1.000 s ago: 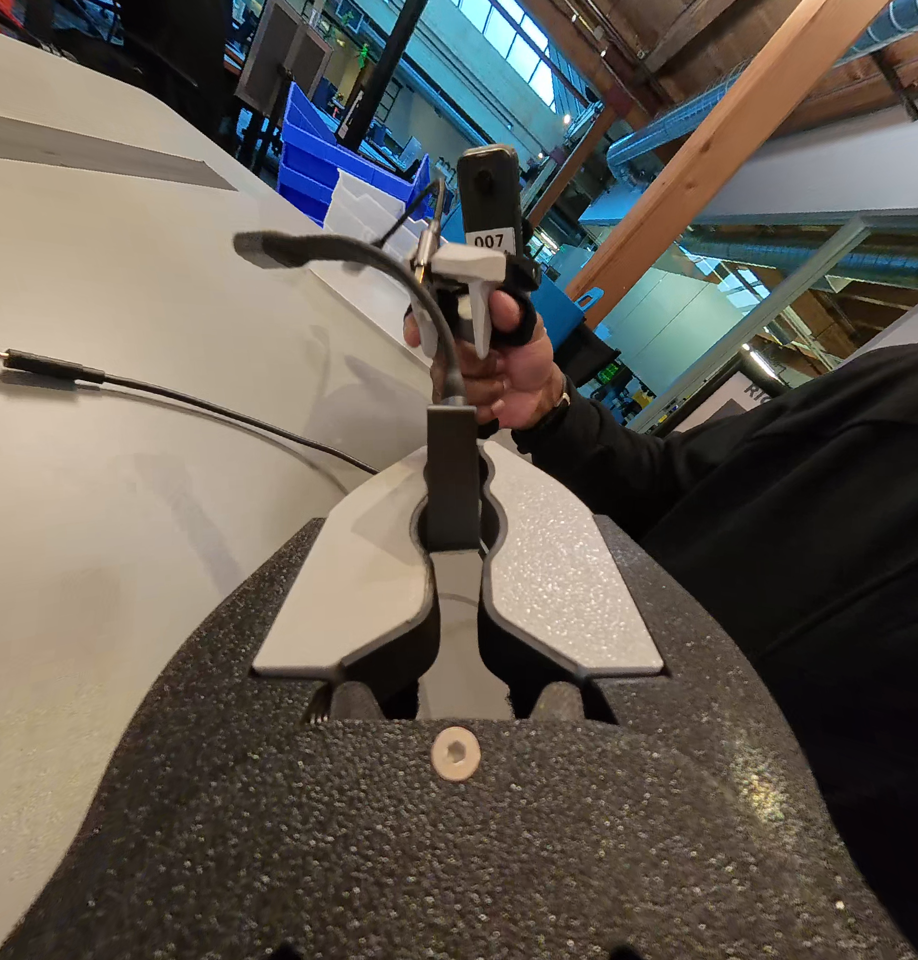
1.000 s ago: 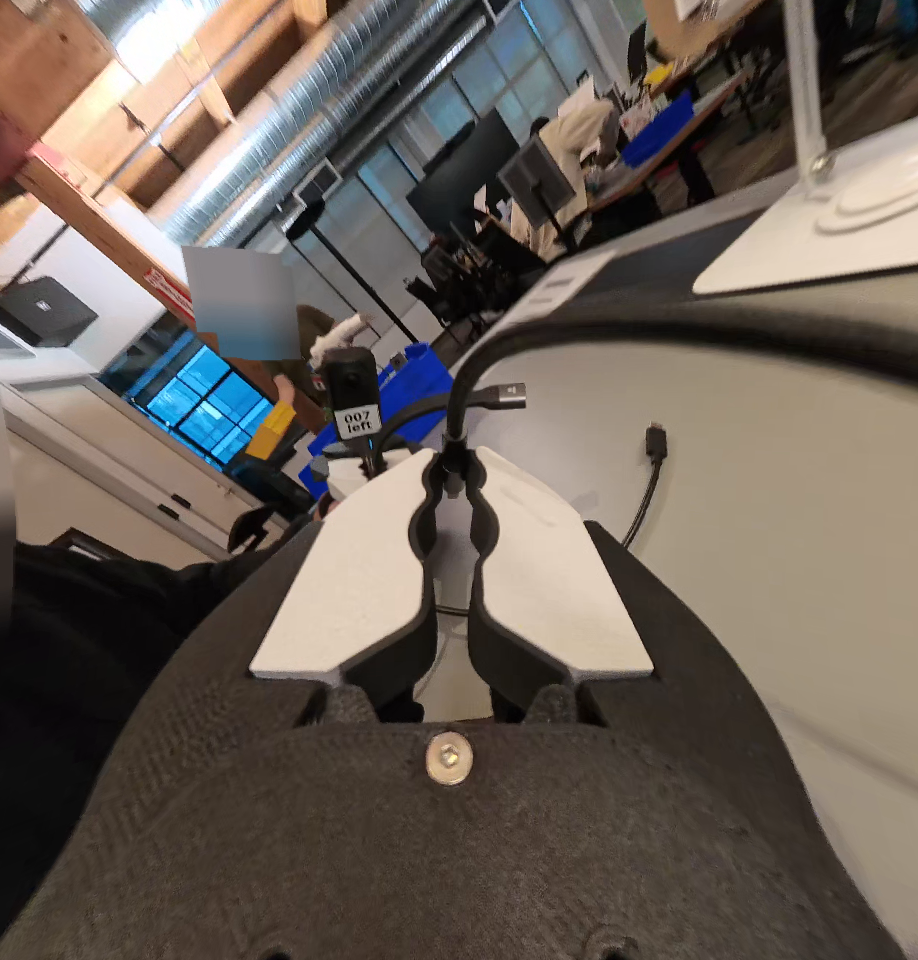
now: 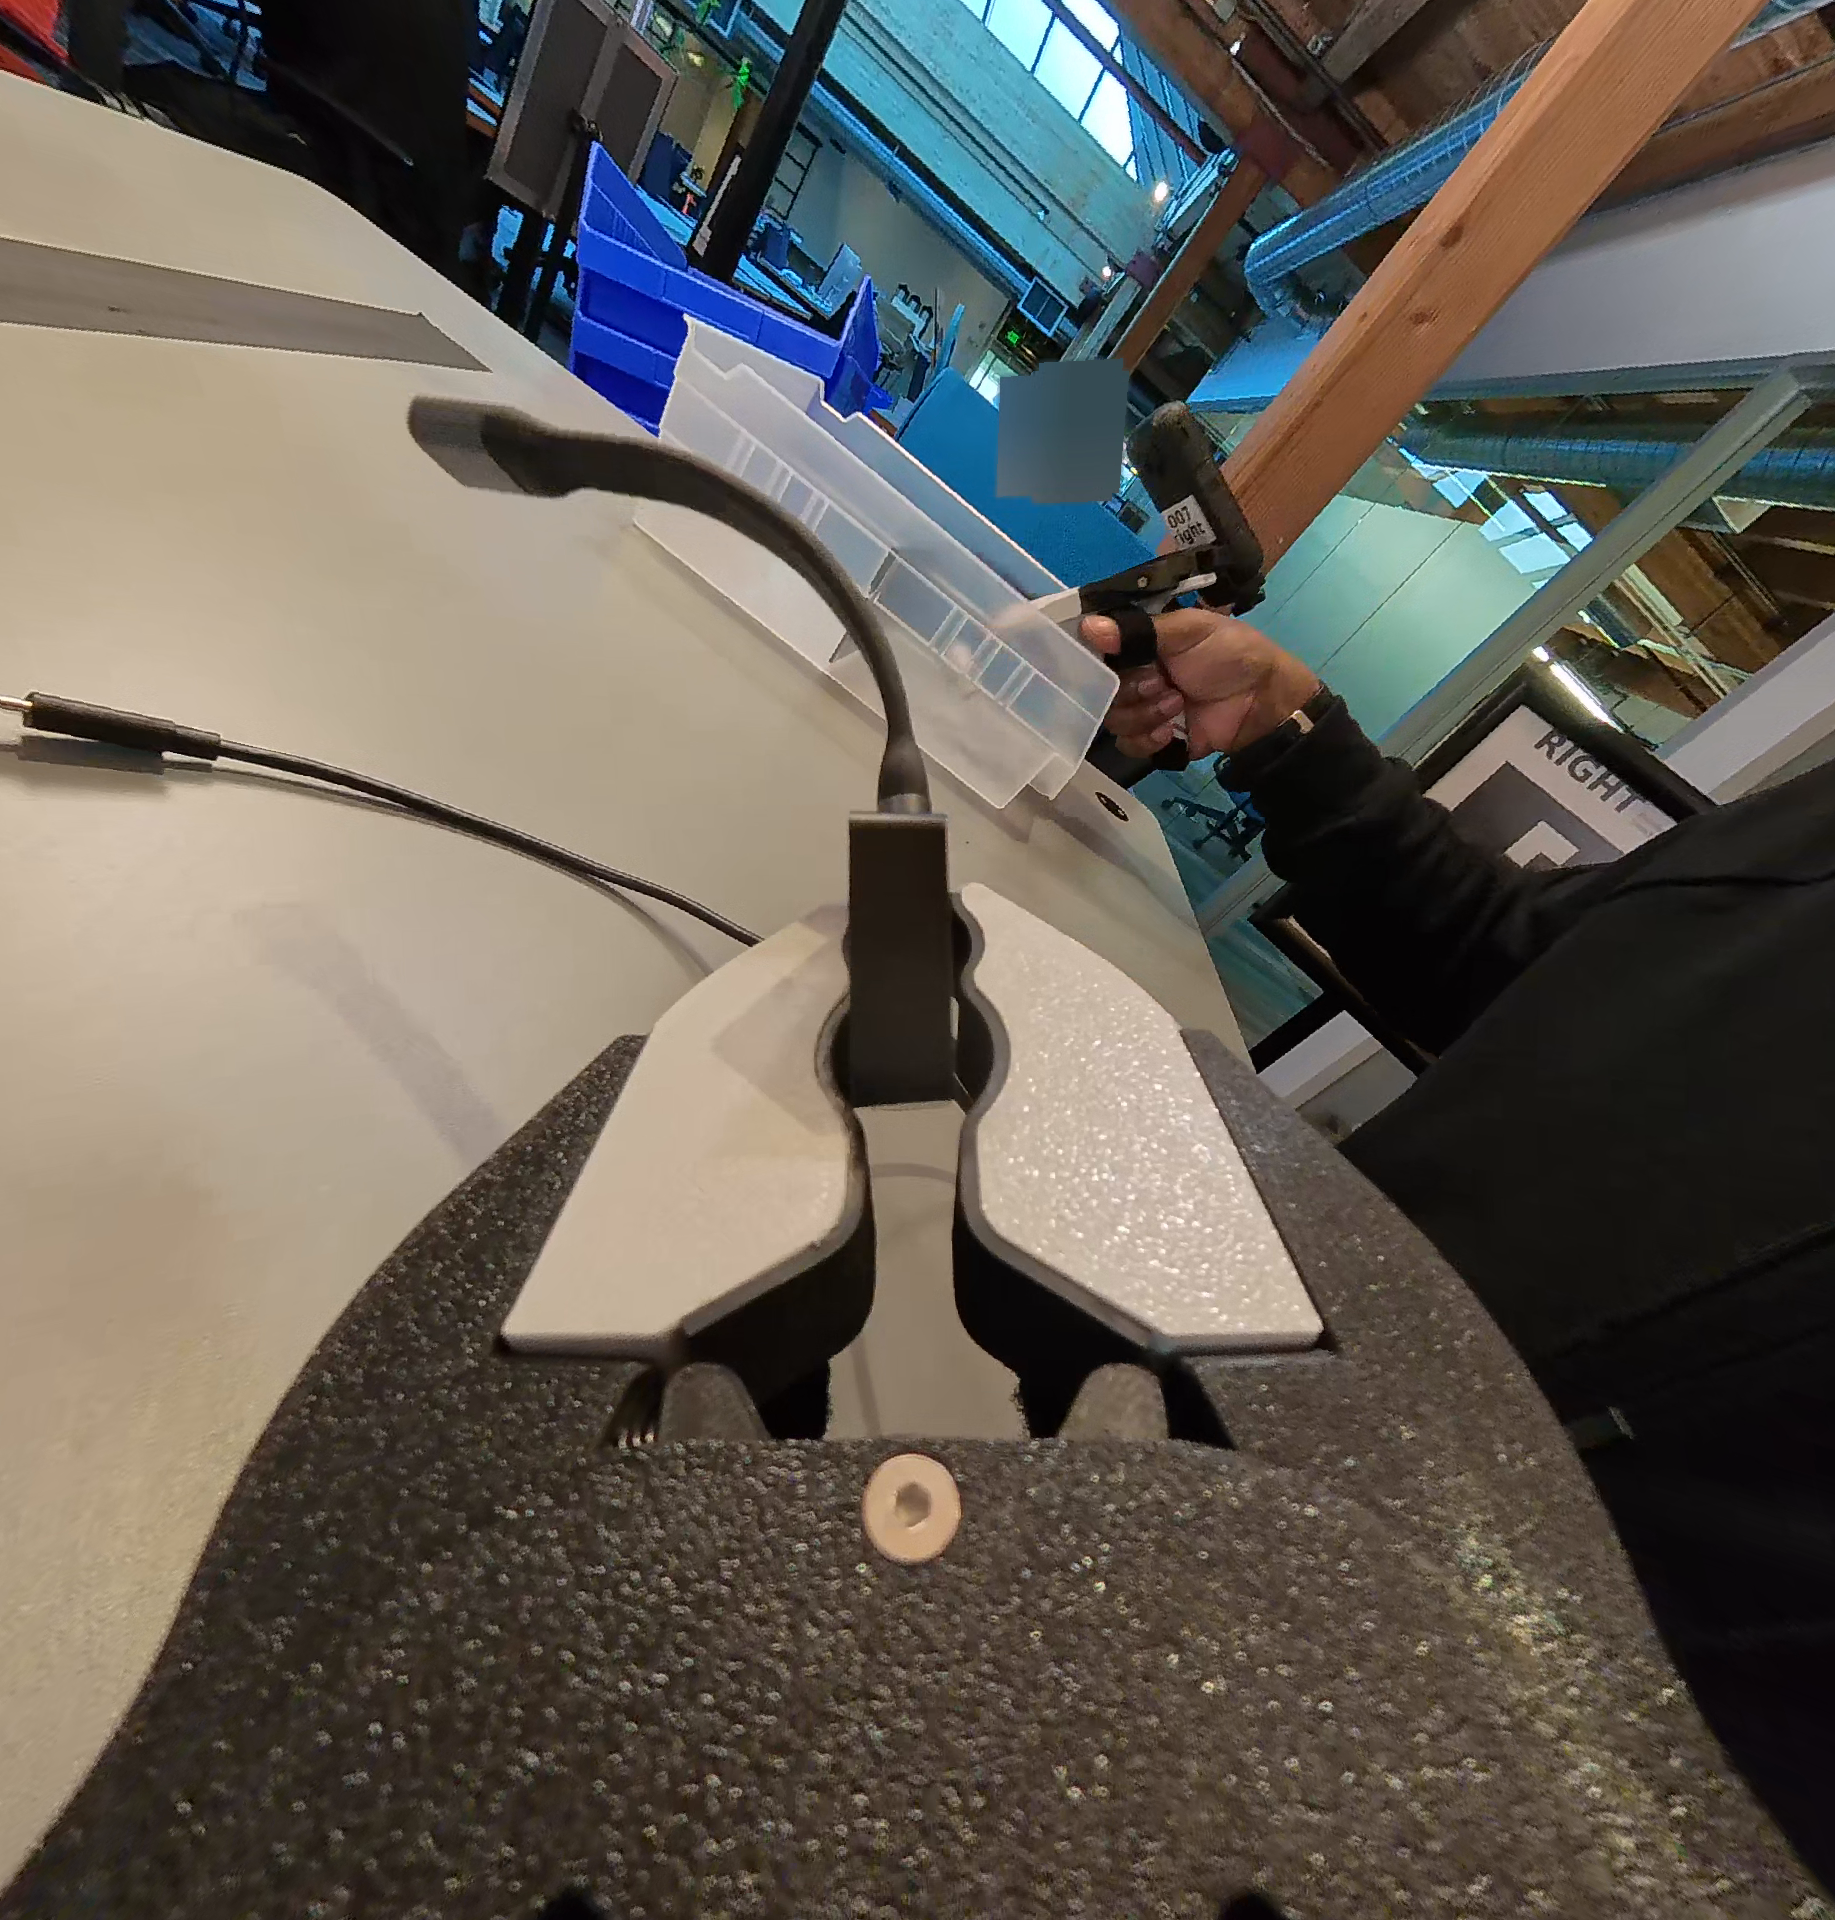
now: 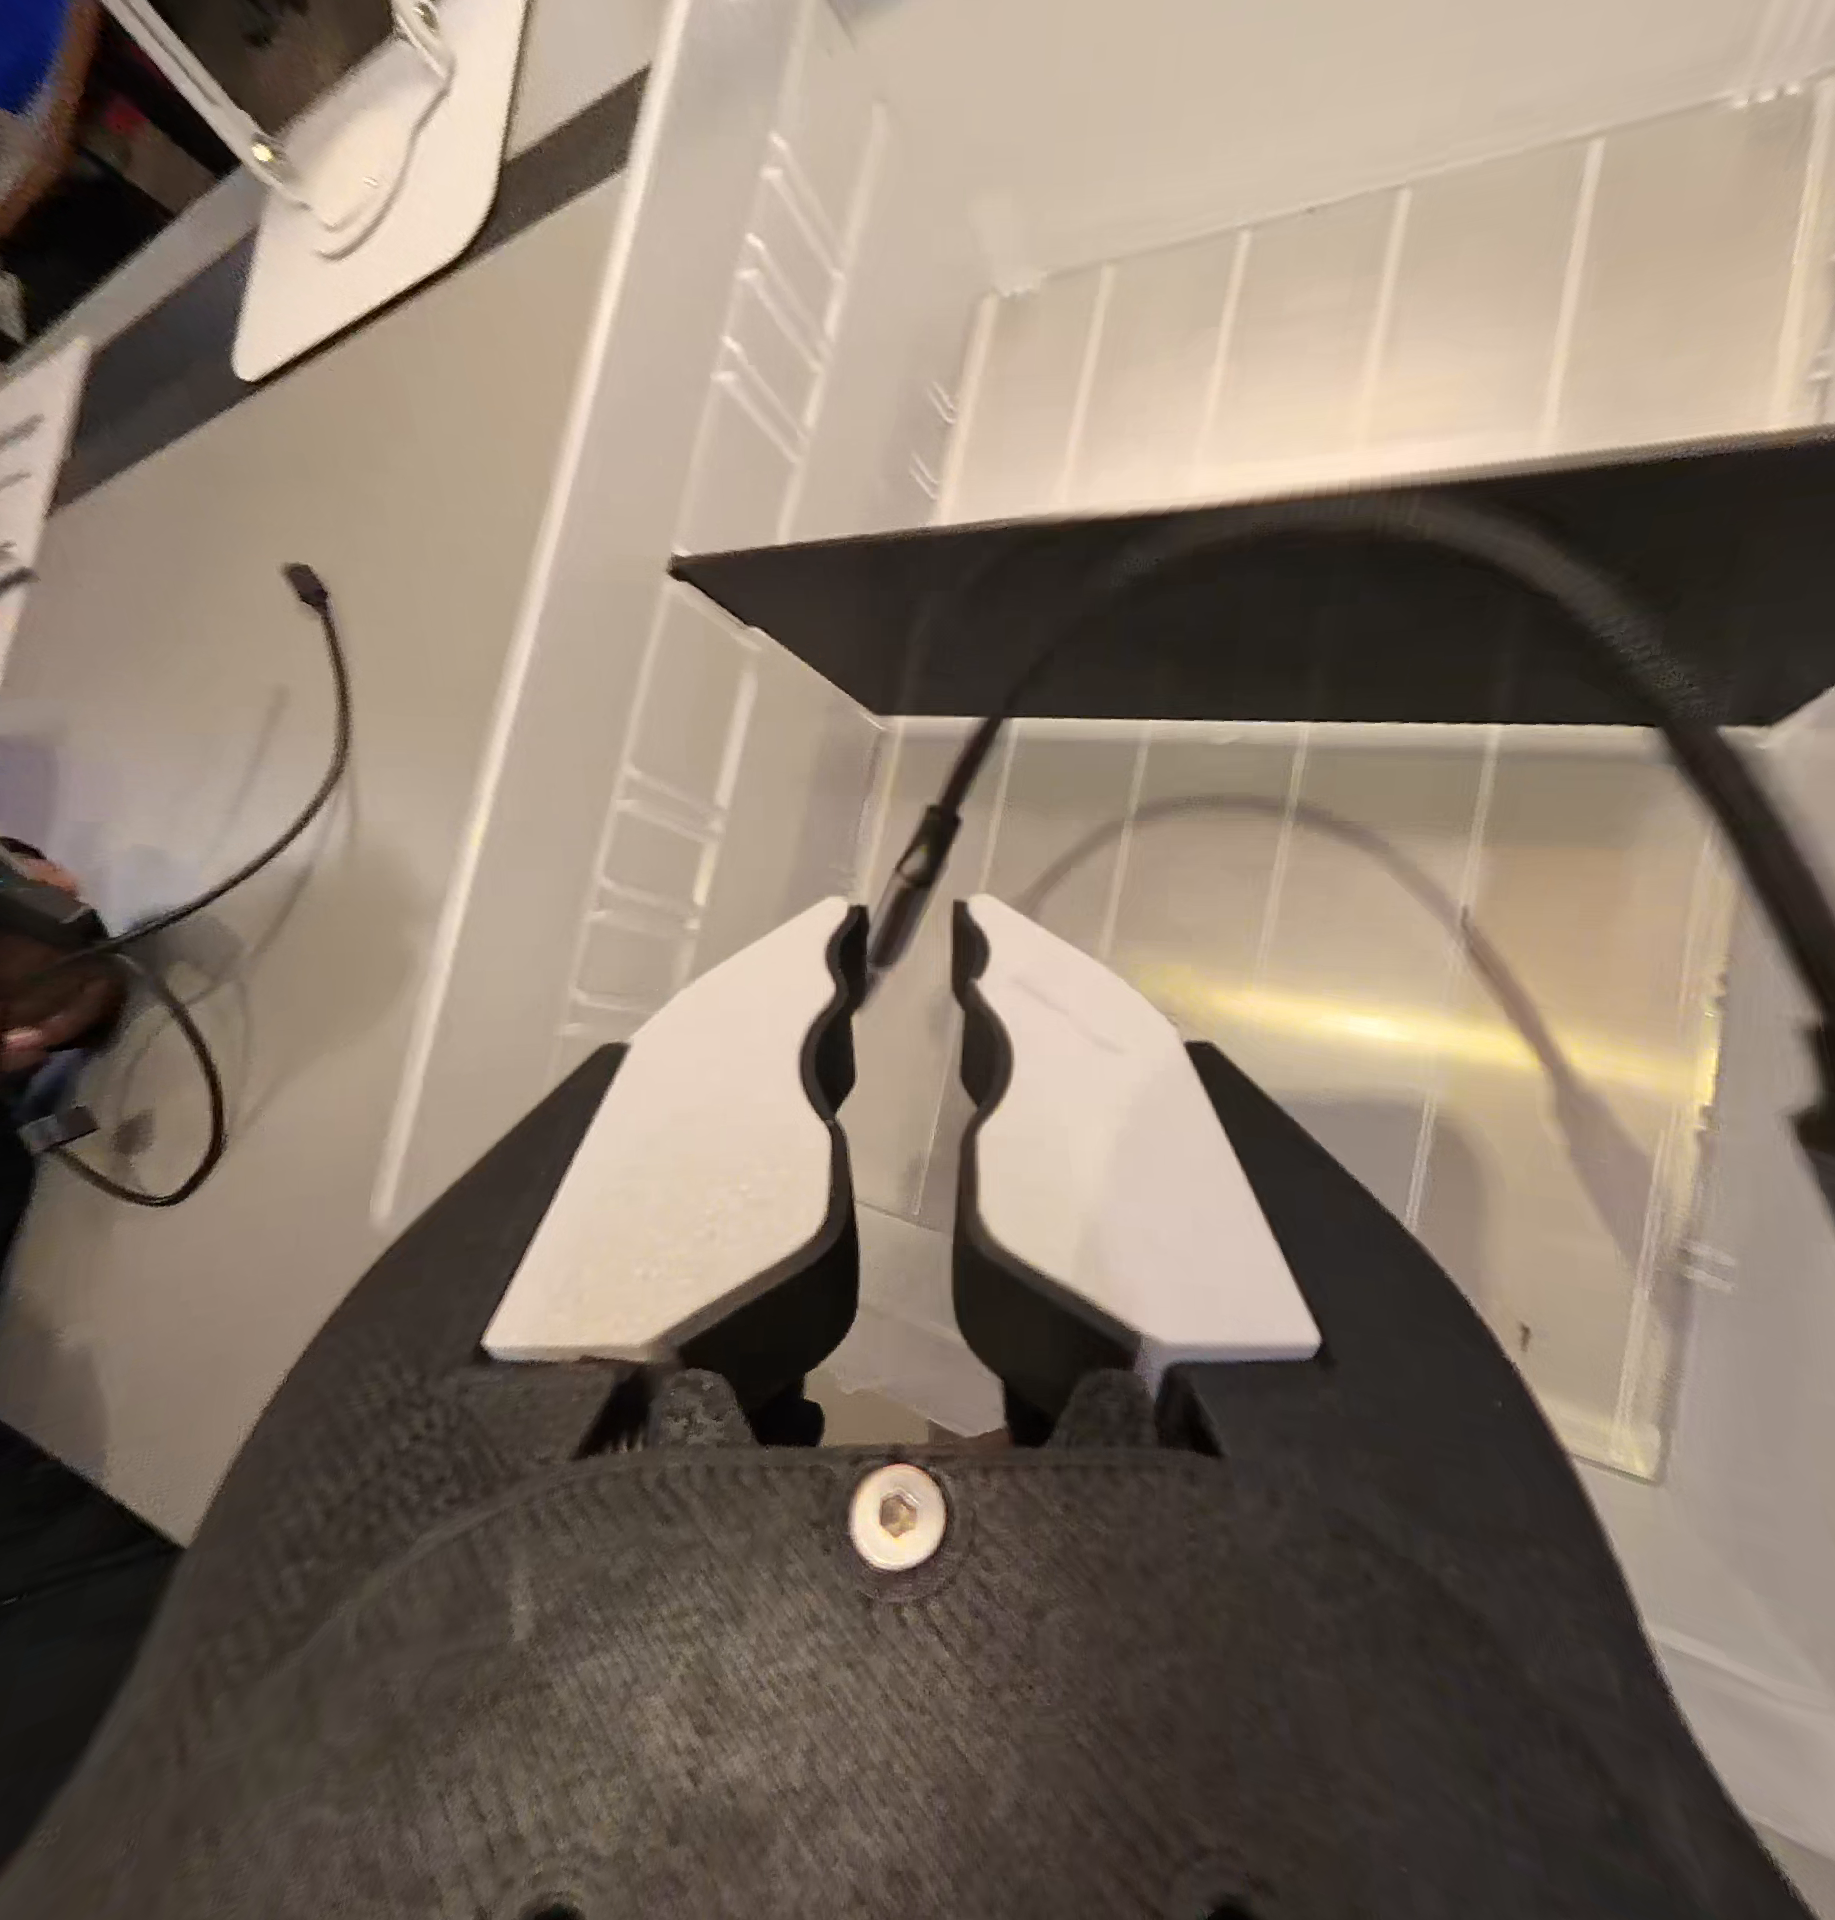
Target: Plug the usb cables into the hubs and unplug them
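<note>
Left gripper [image 3: 897, 997] clenched on USB hub [image 3: 897, 956], holding it steady. Right gripper [image 4: 902, 935], over clear bin [image 4: 1308, 987], parted; cable plug [image 4: 908, 883] slipping loose. Spare cable [image 3: 269, 753] on table [image 3: 269, 1039].

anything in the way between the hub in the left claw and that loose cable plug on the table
Nothing visible. The hub is clamped in the left claw, and only bare table lies between it and the plug. The hub's own thick lead arcs over that side, higher up.
</note>
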{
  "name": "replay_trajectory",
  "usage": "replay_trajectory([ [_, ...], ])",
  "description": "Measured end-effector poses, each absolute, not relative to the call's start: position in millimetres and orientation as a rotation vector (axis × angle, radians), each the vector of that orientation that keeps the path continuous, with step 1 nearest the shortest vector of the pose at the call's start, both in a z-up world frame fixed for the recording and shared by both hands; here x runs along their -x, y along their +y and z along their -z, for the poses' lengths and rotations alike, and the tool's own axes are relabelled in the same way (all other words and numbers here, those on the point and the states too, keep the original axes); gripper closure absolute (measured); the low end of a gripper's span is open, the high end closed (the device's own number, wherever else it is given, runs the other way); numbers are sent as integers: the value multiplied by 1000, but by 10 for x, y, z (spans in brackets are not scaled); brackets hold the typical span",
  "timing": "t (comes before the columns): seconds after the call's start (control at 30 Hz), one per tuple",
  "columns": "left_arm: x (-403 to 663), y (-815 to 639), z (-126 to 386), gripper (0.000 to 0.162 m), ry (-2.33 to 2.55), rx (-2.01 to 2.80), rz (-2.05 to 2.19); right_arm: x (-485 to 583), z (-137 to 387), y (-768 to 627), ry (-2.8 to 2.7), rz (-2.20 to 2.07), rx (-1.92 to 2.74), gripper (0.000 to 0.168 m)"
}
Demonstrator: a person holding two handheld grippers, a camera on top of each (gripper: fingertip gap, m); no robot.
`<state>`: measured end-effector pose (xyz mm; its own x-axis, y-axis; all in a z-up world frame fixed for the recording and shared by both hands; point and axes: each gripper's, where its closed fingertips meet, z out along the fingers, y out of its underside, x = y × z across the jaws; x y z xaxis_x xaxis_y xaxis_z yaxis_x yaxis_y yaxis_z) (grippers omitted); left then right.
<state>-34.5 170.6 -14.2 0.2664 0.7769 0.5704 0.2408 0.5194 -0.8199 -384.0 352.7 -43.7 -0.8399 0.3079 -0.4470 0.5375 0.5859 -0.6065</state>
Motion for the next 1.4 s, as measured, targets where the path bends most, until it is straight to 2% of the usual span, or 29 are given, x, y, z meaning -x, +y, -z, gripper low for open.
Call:
replay_trajectory([
  [0.13,339,1696,155,151,-1303,1012,-461,3862,391,3624,2680,1099,-653,140],
  [0.3,346,1710,177,151,-1313,1027,-449,3547,-108,3546,2779,1232,-412,144],
  [0.47,332,1725,182,151,-1310,1035,-435,2480,-416,3039,2529,1292,-28,149],
  [0.6,295,1746,199,151,-1301,1060,-403,1513,-283,2534,2250,1209,217,149],
  [0.73,241,1785,221,151,-1282,1109,-374,710,50,2034,2044,1069,341,139],
  [0.87,225,1798,268,151,-1300,1139,-351,282,126,1643,1882,1046,351,128],
  [1.0,236,1832,309,151,-1312,1170,-335,169,24,1472,1725,1041,265,130],
  [1.13,242,1854,330,151,-1318,1186,-325,143,85,1472,1706,1032,252,146],
  [1.4,252,1899,365,151,-1328,1202,-289,78,158,1571,1706,1016,314,154],
])
